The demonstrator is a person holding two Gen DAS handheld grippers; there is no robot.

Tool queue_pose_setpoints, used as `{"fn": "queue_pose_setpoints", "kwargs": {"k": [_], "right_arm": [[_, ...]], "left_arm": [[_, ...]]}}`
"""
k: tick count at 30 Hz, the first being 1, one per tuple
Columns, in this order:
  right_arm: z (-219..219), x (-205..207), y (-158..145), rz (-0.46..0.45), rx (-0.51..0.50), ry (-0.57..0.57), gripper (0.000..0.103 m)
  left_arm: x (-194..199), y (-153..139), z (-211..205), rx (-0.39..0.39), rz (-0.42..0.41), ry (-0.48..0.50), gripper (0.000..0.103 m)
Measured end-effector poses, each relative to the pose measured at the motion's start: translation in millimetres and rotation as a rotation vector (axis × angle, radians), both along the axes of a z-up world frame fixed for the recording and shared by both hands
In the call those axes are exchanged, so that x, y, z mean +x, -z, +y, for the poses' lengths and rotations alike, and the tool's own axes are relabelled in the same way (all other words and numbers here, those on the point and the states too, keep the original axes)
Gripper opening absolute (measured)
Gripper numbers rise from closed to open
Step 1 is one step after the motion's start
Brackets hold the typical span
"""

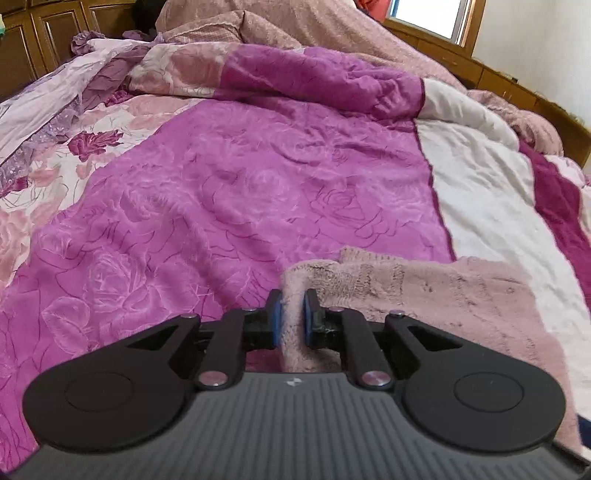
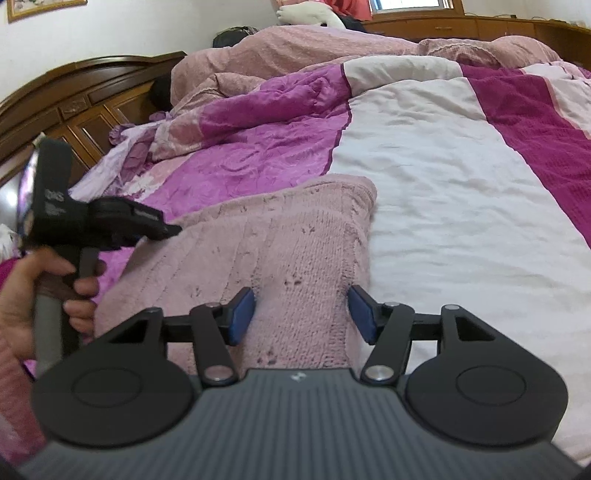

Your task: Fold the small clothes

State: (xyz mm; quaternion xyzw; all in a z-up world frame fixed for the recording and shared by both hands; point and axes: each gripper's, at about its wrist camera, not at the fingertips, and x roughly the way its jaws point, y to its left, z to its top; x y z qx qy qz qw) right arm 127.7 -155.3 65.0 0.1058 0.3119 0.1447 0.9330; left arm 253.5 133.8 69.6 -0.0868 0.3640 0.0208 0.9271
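The left gripper [image 1: 291, 314] pinches the near-left edge of a pink knit garment [image 2: 295, 251] spread on the bed quilt [image 1: 229, 192], apparently to lift it for a fold. The right gripper [image 2: 302, 314] hangs spread over the garment's near-right edge, gripping nothing.

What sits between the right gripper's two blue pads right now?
In the right wrist view, the right gripper is open, and the near edge of the pink knitted garment lies between its pads without being pinched.

A bed is covered by a magenta rose-patterned quilt [image 1: 240, 192] with a white panel [image 2: 443, 177]. Bunched pink bedding [image 2: 295, 48] lies beyond, near a carved wooden headboard [image 2: 74, 96]. A window [image 1: 432, 18] sits above a wooden ledge [image 2: 461, 24].
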Motion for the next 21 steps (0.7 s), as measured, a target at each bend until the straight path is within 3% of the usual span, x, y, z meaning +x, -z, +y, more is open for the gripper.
{"fn": "queue_pose_setpoints", "kwargs": {"k": [3, 8, 11, 15, 19, 21], "right_arm": [[-2.2, -0.8, -0.9, 0.007, 0.016, 0.005, 0.06], [-3.2, -4.2, -1.4, 0.014, 0.026, 0.013, 0.06], [-1.1, -6.0, -1.8, 0.014, 0.023, 0.026, 0.06], [0.5, -9.4, -2.2, 0.02, 0.029, 0.049, 0.06], [5.9, -13.6, -3.7, 0.015, 0.024, 0.021, 0.06], [12.1, -17.2, -6.2, -0.001, 0.003, -0.003, 0.06]], "left_arm": [[-11.4, -12.0, 2.5, -0.035, 0.004, 0.028, 0.021], [-56.2, -29.7, 4.3, -0.113, 0.016, 0.098, 0.059], [-81.4, -27.9, -2.2, -0.071, 0.045, 0.119, 0.068], [-101.2, -18.1, -0.6, -0.054, 0.076, 0.143, 0.069], [-105.7, -6.9, 1.2, 0.111, 0.087, 0.083, 0.082], [-105.4, -6.4, 3.4, 0.121, 0.091, 0.066, 0.082]]}}
